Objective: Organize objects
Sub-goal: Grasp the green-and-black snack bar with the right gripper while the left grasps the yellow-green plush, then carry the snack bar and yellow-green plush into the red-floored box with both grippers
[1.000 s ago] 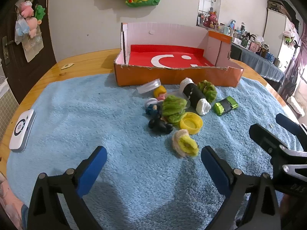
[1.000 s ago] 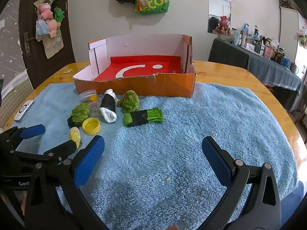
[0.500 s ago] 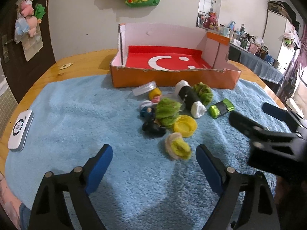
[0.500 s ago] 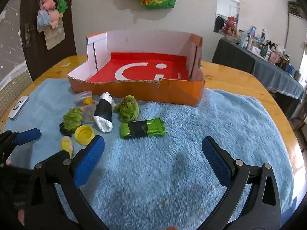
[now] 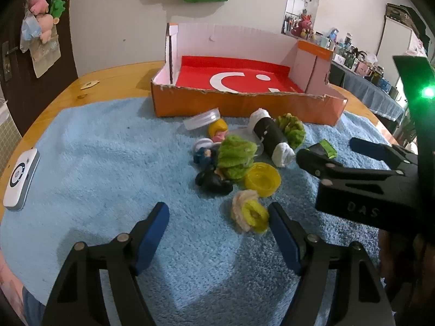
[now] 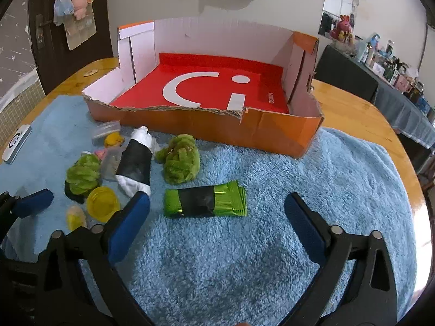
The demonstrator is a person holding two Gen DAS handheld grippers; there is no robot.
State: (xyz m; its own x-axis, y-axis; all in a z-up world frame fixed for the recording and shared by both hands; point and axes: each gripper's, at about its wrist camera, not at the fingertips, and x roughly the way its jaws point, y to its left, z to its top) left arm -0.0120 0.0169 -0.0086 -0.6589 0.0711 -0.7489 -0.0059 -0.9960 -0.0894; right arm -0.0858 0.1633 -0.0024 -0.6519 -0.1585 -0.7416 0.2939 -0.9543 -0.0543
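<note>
Left gripper (image 5: 217, 220): spread, jaws just narrowing, nothing pinched; yellow-white pom (image 5: 248, 214) apparently touches its right pad.
Right gripper (image 6: 217, 209): spread, narrowing, green packet (image 6: 205, 202) lying between tips, ungripped.
Box (image 6: 190, 125): upper centre, empty-floored.

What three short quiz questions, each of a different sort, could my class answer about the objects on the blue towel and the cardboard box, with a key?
1. True or false: the cardboard box already holds one of the small objects.
2. Multiple choice: which thing lies nearest in front of the right gripper? A) green foil packet with a black band B) yellow cap C) white device
3. Fill in: the yellow and cream yarn piece lies just ahead of the ______ gripper's fingertips.

Key:
1. False; only its red printed floor shows.
2. A
3. left; its jaws have just been closing, with nothing between them.
</note>
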